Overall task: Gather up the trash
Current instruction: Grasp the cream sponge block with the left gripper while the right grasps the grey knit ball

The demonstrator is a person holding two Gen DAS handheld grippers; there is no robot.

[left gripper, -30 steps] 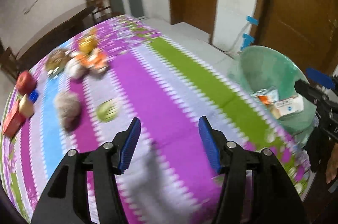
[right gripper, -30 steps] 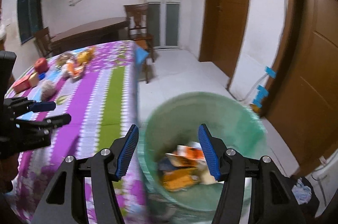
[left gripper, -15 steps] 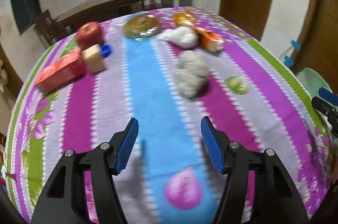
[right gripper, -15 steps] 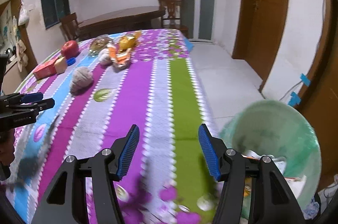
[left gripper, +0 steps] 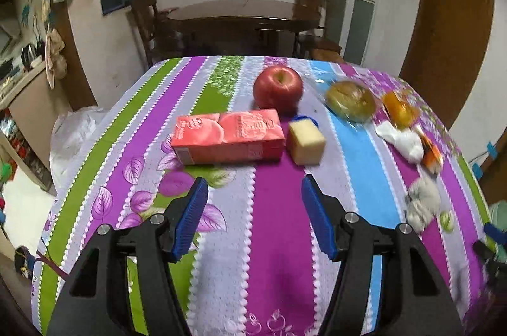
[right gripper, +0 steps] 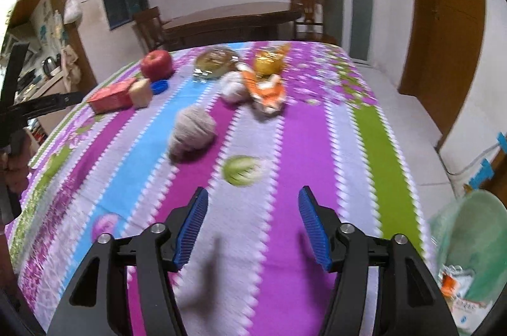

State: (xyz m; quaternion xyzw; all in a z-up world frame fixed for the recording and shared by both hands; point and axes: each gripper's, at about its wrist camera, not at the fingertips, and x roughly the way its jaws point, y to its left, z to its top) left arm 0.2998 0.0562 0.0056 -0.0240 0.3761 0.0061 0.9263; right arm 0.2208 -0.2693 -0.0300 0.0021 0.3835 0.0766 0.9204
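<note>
Left hand-held gripper (left gripper: 253, 210): we held it with jaws apart and nothing between them, low over the striped desk (left gripper: 279, 241).
Nearest trash: the red juice carton (left gripper: 227, 136) lay on the desk at 12 o'clock from our left hand-held gripper, slightly toward 11, near but apart from the fingertips.
Long axis: the carton lay on its side, its length running 9 to 3 across our fingers, so we judged a grip across its short depth would suit the jaw line.
Neighbours: a yellow block (left gripper: 305, 142) sat just beside the carton's 3 o'clock end; a red apple (left gripper: 278, 88) stood behind at 12 to 1; a blue cap (left gripper: 304, 119) peeked behind the block.
Obstruction: nothing lay between our left fingers and the carton.
Right hand-held gripper (right gripper: 252, 223): jaws apart, holding nothing, farther from the carton (right gripper: 111, 96), which lay at 10 o'clock.
Right-side trash: a crumpled grey wad (right gripper: 191, 131) at 11, a green scrap (right gripper: 241, 169) at 12.
Bin: the green bin (right gripper: 475, 237) stood off the desk at 3 to 4 o'clock.
</note>
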